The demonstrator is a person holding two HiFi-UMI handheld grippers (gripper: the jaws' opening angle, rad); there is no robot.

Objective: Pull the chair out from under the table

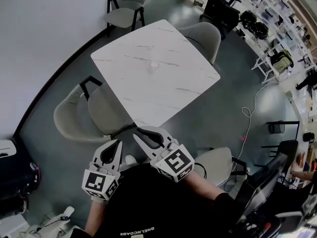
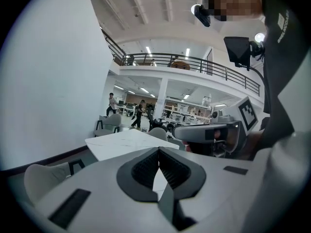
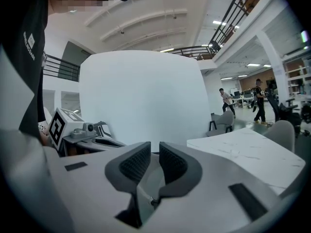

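Head view: saw the chair (image 1: 79,119) tucked partly under the table (image 1: 168,88) on the side nearest the wall (image 1: 44,33), seat sticking out. Held the left gripper (image 1: 119,143) pinched fully shut on nothing, near that chair; held the right gripper (image 1: 136,135) barely parted, likewise empty.

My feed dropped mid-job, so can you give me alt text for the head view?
The white left claw and white right claw hover empty by the near corner of a square white marble-look table. A rounded grey padded chair with a black frame sits partly tucked under the table's left edge, untouched.
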